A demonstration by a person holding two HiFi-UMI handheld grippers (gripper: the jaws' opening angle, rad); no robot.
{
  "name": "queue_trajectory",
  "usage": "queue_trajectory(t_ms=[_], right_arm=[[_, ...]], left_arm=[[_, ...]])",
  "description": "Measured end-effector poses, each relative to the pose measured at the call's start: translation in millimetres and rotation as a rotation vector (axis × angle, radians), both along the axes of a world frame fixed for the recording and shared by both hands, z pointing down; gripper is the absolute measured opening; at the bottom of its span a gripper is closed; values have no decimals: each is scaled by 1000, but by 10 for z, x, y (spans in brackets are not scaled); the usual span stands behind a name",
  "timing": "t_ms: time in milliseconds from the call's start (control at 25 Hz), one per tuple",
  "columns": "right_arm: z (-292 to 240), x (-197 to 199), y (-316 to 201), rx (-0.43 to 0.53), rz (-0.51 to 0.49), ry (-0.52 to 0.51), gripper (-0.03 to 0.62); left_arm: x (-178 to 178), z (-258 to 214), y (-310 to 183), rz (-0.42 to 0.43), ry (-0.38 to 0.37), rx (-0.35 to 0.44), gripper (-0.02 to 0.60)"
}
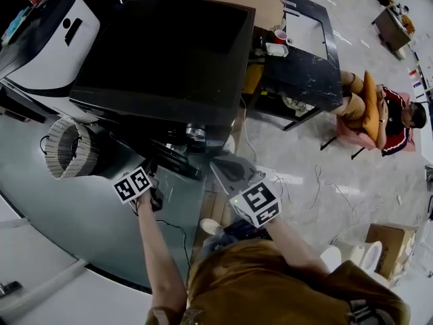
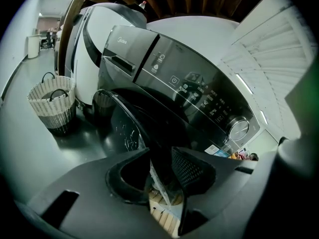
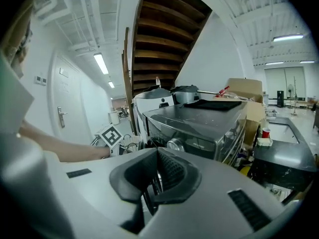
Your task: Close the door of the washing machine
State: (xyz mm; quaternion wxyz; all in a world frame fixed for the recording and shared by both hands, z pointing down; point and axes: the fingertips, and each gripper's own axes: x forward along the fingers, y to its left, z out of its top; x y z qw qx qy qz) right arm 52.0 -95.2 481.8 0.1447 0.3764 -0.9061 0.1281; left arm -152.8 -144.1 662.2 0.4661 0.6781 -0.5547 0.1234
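Note:
The dark front-loading washing machine fills the middle of the head view, and its control panel and dial show in the left gripper view. Its round glass door stands swung out toward me. My left gripper is shut on the door's rim, which runs down into the gap between the two jaws. In the head view that gripper sits at the door's outer edge. My right gripper is shut and empty. It hovers right of the door, pointing at the machine's front.
A wicker basket stands on the floor to the machine's left. A white appliance is behind it. A black desk with a red cup stands to the right. Beyond sit a seated person, floor cables and a cardboard box.

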Motion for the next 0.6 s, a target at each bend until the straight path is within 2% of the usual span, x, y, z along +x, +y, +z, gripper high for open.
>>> queue_trajectory(t_ms=[120, 400, 600], right_arm=[[-15, 149, -85, 27, 33, 18, 12], [31, 410, -204, 22, 118, 22, 14], [46, 440, -263, 25, 125, 31, 12]], left_arm=[[45, 0, -59, 6, 14, 5, 154], [72, 10, -121, 24, 31, -7, 161], [93, 43, -212, -11, 72, -3, 166]])
